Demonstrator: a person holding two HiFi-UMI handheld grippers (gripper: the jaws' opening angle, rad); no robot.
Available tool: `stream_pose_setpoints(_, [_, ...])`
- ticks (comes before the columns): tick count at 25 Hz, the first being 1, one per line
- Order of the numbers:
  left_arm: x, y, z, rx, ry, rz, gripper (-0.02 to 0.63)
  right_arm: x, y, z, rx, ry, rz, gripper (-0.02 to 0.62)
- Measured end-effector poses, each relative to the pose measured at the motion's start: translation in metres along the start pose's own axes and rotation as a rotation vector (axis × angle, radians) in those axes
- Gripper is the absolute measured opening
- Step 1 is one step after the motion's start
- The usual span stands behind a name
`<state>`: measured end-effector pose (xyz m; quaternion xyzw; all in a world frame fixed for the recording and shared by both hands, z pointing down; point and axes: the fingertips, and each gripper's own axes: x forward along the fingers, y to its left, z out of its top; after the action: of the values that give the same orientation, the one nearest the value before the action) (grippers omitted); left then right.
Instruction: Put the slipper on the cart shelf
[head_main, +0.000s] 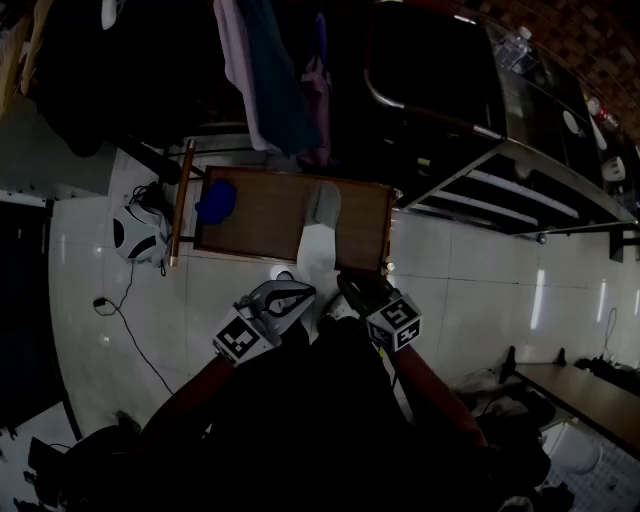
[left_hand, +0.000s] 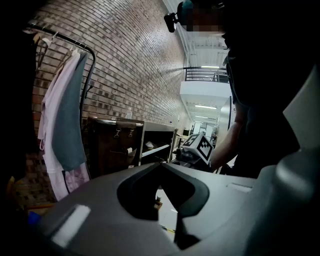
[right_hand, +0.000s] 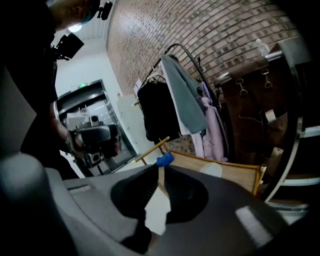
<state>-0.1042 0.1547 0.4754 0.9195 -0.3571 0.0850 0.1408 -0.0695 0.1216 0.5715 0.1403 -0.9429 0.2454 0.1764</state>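
A pale grey-and-white slipper (head_main: 320, 228) lies on a low wooden platform (head_main: 262, 225) on the floor, its white end reaching over the platform's near edge. In the right gripper view the slipper (right_hand: 213, 170) shows just past the jaws. Both grippers are held close to the person's body, short of the platform. My left gripper (head_main: 290, 292) is shut with nothing in it; its tips (left_hand: 159, 165) meet. My right gripper (head_main: 350, 286) is also shut and empty, with only a thin slit between its jaws (right_hand: 161, 168).
A blue object (head_main: 216, 201) lies at the platform's left end, near a wooden bar (head_main: 181, 203). A dark metal cart with slatted shelves (head_main: 500, 195) stands to the right. Clothes hang on a rack (head_main: 268, 70) behind. A cable (head_main: 130, 320) and a bag lie on the floor at left.
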Motion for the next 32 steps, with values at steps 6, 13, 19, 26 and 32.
stream_pose_setpoints(6, [-0.005, 0.037, -0.026, 0.021, 0.018, -0.023, 0.002, 0.044, -0.029, -0.046, 0.04, 0.164, -0.04, 0.074])
stream_pose_setpoints(13, [-0.006, 0.073, -0.045, -0.01, 0.047, -0.054, 0.002, 0.091, -0.07, -0.113, 0.283, 0.314, -0.075, 0.247])
stream_pose_setpoints(19, [-0.014, 0.092, -0.05, -0.075, 0.047, -0.051, 0.002, 0.119, -0.106, -0.159, 0.396, 0.409, -0.125, 0.258])
stream_pose_setpoints(26, [-0.02, 0.111, -0.061, -0.098, 0.062, -0.03, 0.002, 0.139, -0.118, -0.175, 0.499, 0.437, -0.108, 0.258])
stream_pose_setpoints(32, [-0.022, 0.125, -0.065, -0.125, 0.058, -0.012, 0.002, 0.148, -0.133, -0.188, 0.565, 0.437, -0.124, 0.257])
